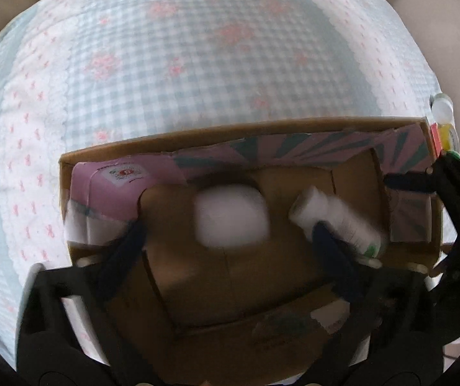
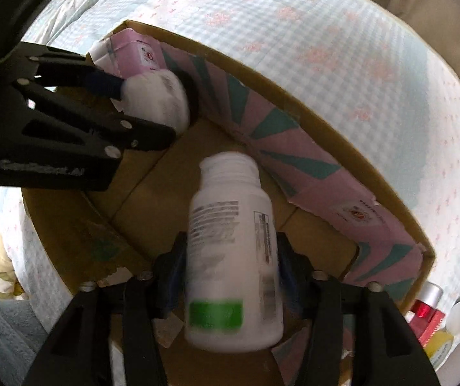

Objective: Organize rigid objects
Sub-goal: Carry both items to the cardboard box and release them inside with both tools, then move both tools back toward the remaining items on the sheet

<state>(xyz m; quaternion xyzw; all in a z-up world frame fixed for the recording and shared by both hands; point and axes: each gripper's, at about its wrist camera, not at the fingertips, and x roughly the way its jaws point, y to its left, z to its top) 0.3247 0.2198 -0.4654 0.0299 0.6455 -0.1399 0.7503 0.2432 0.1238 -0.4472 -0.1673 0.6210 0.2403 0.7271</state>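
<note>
My right tongs (image 2: 230,257) clamped on white plastic bottle (image 2: 233,257) inside brown cardboard box (image 2: 342,148), my left tongs (image 1: 230,225) spread wide, blurred white round object (image 1: 231,215) between them, grip unclear.

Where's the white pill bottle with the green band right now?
The white pill bottle sits between the right tongs, over the open cardboard box; the left wrist view shows it at right, beside the round white object.

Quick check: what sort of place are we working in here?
Probably a bedroom: a cardboard box sits on a quilted gingham bedspread, with small toiletry bottles beside it.
</note>
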